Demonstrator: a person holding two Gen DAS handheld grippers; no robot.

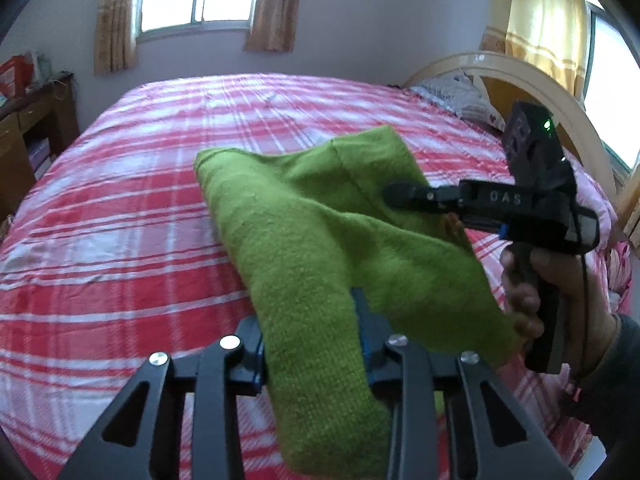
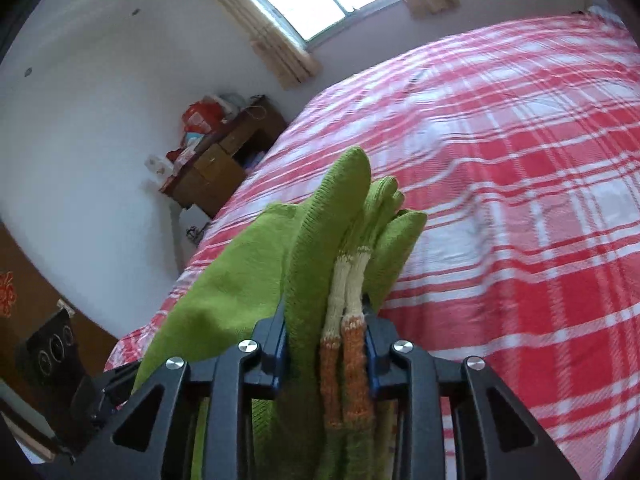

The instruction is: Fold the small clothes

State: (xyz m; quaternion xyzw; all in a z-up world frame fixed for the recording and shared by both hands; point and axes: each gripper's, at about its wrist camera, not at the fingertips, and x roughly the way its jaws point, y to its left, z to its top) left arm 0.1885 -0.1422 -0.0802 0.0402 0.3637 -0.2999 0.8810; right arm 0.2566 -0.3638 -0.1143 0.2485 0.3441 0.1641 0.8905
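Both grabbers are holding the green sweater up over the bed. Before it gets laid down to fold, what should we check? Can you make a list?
1. Left gripper shut on the green sweater: ok, knit is pinched between its jaws.
2. Right gripper shut on the sweater: ok, it clamps several bunched layers, including the orange and cream striped trim.
3. Sweater spread flat between the grippers: not ok, it sags and folds over itself.
4. Bare space on the plaid bedspread to lay it down: ok, nothing lies on the visible part.
5. Sleeves hanging free and untangled: cannot tell, the bunching hides them.
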